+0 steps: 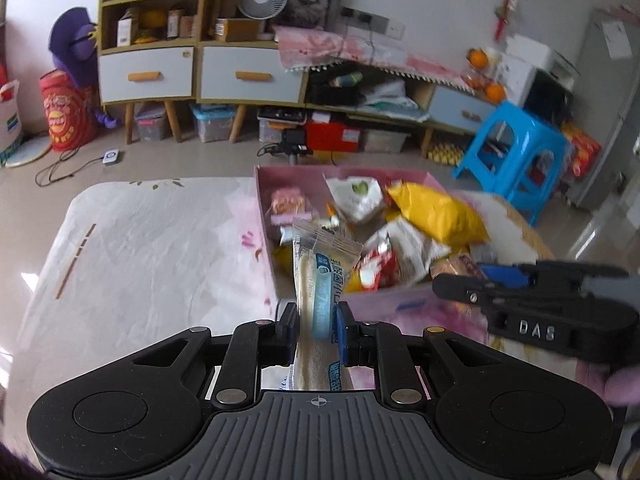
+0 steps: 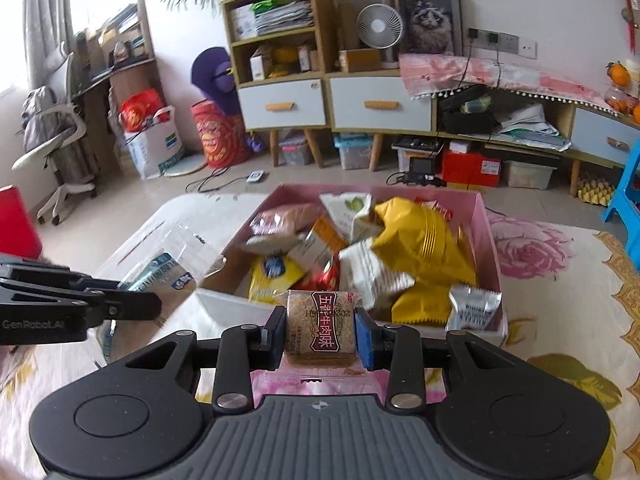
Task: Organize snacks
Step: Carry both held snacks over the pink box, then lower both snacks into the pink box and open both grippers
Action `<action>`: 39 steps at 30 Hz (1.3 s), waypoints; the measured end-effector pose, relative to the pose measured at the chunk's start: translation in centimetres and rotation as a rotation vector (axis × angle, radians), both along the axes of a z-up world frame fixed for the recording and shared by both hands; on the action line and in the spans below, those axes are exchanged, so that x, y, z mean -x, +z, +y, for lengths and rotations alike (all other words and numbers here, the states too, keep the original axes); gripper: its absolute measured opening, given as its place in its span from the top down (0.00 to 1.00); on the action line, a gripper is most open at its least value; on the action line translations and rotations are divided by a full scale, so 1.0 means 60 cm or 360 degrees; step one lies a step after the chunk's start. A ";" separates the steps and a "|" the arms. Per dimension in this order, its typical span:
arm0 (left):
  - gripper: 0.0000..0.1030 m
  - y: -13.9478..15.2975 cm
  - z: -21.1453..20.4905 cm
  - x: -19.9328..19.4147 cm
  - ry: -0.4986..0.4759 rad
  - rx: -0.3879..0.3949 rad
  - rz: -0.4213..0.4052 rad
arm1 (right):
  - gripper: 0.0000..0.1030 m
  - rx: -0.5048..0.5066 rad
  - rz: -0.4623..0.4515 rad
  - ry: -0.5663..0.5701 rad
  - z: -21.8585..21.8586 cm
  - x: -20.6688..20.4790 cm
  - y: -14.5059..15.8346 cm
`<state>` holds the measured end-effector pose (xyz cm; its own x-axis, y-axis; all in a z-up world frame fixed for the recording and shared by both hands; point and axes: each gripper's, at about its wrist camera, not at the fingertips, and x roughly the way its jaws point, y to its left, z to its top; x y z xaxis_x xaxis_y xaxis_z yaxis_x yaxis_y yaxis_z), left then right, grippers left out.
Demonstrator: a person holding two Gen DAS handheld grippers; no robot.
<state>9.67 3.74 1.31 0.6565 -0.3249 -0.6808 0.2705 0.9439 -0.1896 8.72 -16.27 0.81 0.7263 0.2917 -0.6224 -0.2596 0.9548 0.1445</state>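
Above the cloth-covered table (image 1: 140,240), two snacks are held clear of the pink box (image 2: 494,248), which is heaped with packets, a yellow bag (image 2: 424,248) uppermost. The left gripper (image 1: 317,330) is clamped on a long clear-wrapped stick snack (image 1: 316,280); the right gripper (image 2: 320,334) is closed on a square biscuit pack (image 2: 320,326) with a dark red label.

The stick snack is pinched low on its length, so its free upper end could swing or slide out if the gripper is tilted sharply. The biscuit pack is gripped across its slippery film, and could be squeezed out sideways. Both tools are close together near the box's front edge, so a collision is possible; the exact gap cannot be judged through the blur.

Both grippers are angled downward toward the box, side by side.
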 end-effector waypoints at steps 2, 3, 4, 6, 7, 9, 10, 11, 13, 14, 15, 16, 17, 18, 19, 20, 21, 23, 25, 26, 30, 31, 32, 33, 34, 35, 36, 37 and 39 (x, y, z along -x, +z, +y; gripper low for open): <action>0.84 -0.001 -0.005 -0.015 0.0029 0.0029 -0.0008 | 0.74 -0.0037 -0.0007 -0.0026 -0.002 -0.010 0.004; 0.84 -0.002 -0.007 -0.023 0.0043 0.0052 -0.0011 | 0.74 -0.0061 -0.0004 -0.0043 -0.002 -0.016 0.005; 0.84 -0.003 -0.009 -0.033 0.0060 0.0080 -0.0012 | 0.74 -0.0084 -0.0003 -0.0062 -0.003 -0.021 0.005; 0.84 -0.006 -0.010 -0.046 0.0093 0.0129 -0.0015 | 0.74 -0.0128 0.0004 -0.0103 -0.004 -0.032 0.003; 0.84 -0.009 -0.010 -0.053 0.0112 0.0154 -0.0017 | 0.74 -0.0150 0.0011 -0.0125 -0.004 -0.038 0.001; 0.84 -0.015 -0.012 -0.063 0.0138 0.0196 -0.0029 | 0.74 -0.0165 0.0019 -0.0152 -0.002 -0.046 -0.003; 0.84 -0.019 -0.013 -0.068 0.0151 0.0210 -0.0035 | 0.74 -0.0158 0.0017 -0.0158 -0.001 -0.047 -0.006; 0.84 -0.022 -0.013 -0.072 0.0161 0.0220 -0.0038 | 0.74 -0.0151 0.0018 -0.0163 0.000 -0.049 -0.010; 0.84 -0.030 -0.015 -0.081 0.0174 0.0241 -0.0046 | 0.74 -0.0154 0.0036 -0.0182 -0.001 -0.055 -0.018; 0.84 -0.032 -0.015 -0.084 0.0180 0.0247 -0.0051 | 0.74 -0.0155 0.0046 -0.0194 -0.003 -0.058 -0.022; 0.84 -0.035 -0.016 -0.087 0.0187 0.0253 -0.0059 | 0.74 -0.0154 0.0055 -0.0207 -0.004 -0.061 -0.026; 0.84 -0.037 -0.016 -0.089 0.0194 0.0258 -0.0064 | 0.74 -0.0150 0.0061 -0.0219 -0.007 -0.063 -0.029; 0.84 -0.039 -0.016 -0.091 0.0202 0.0261 -0.0063 | 0.74 -0.0146 0.0065 -0.0229 -0.009 -0.065 -0.032; 0.84 -0.042 -0.017 -0.095 0.0208 0.0269 -0.0055 | 0.74 -0.0142 0.0067 -0.0240 -0.011 -0.066 -0.034; 0.84 -0.045 -0.017 -0.098 0.0207 0.0280 -0.0050 | 0.74 -0.0135 0.0066 -0.0254 -0.014 -0.067 -0.035; 0.84 -0.047 -0.017 -0.100 0.0200 0.0282 -0.0048 | 0.74 -0.0128 0.0060 -0.0266 -0.018 -0.068 -0.035; 0.84 -0.050 -0.020 -0.102 0.0194 0.0269 -0.0051 | 0.74 -0.0122 0.0054 -0.0272 -0.022 -0.068 -0.035; 0.84 -0.056 -0.024 -0.106 0.0189 0.0243 -0.0057 | 0.74 -0.0124 0.0046 -0.0286 -0.030 -0.069 -0.035; 0.84 -0.063 -0.026 -0.109 0.0199 0.0239 -0.0055 | 0.74 -0.0139 0.0048 -0.0305 -0.037 -0.072 -0.038; 0.84 -0.065 -0.027 -0.110 0.0206 0.0241 -0.0055 | 0.74 -0.0144 0.0046 -0.0309 -0.039 -0.073 -0.040; 0.84 -0.071 -0.031 -0.113 0.0215 0.0224 -0.0064 | 0.74 -0.0161 0.0036 -0.0309 -0.040 -0.078 -0.043; 0.84 -0.073 -0.032 -0.113 0.0216 0.0214 -0.0060 | 0.74 -0.0163 0.0034 -0.0304 -0.039 -0.079 -0.043; 0.84 -0.077 -0.033 -0.113 0.0220 0.0200 -0.0057 | 0.74 -0.0166 0.0033 -0.0300 -0.039 -0.080 -0.044; 0.83 -0.081 -0.033 -0.114 0.0222 0.0184 -0.0051 | 0.74 -0.0165 0.0027 -0.0298 -0.038 -0.080 -0.045; 0.83 -0.084 -0.032 -0.114 0.0221 0.0177 -0.0047 | 0.74 -0.0160 0.0020 -0.0296 -0.037 -0.080 -0.045; 0.82 -0.086 -0.032 -0.115 0.0223 0.0174 -0.0046 | 0.74 -0.0156 0.0016 -0.0293 -0.035 -0.080 -0.046; 0.82 -0.086 -0.032 -0.116 0.0224 0.0171 -0.0046 | 0.74 -0.0157 0.0015 -0.0292 -0.034 -0.082 -0.045; 0.82 -0.086 -0.032 -0.116 0.0223 0.0168 -0.0049 | 0.74 -0.0162 0.0017 -0.0292 -0.034 -0.083 -0.045; 0.80 -0.084 -0.034 -0.115 0.0226 0.0158 -0.0054 | 0.72 -0.0173 0.0022 -0.0292 -0.036 -0.086 -0.047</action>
<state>16.60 1.70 -3.74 0.7226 -0.2919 -0.6267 0.1436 0.9501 -0.2770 13.86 -18.46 -2.01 0.7652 0.2217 -0.6044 -0.0805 0.9644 0.2518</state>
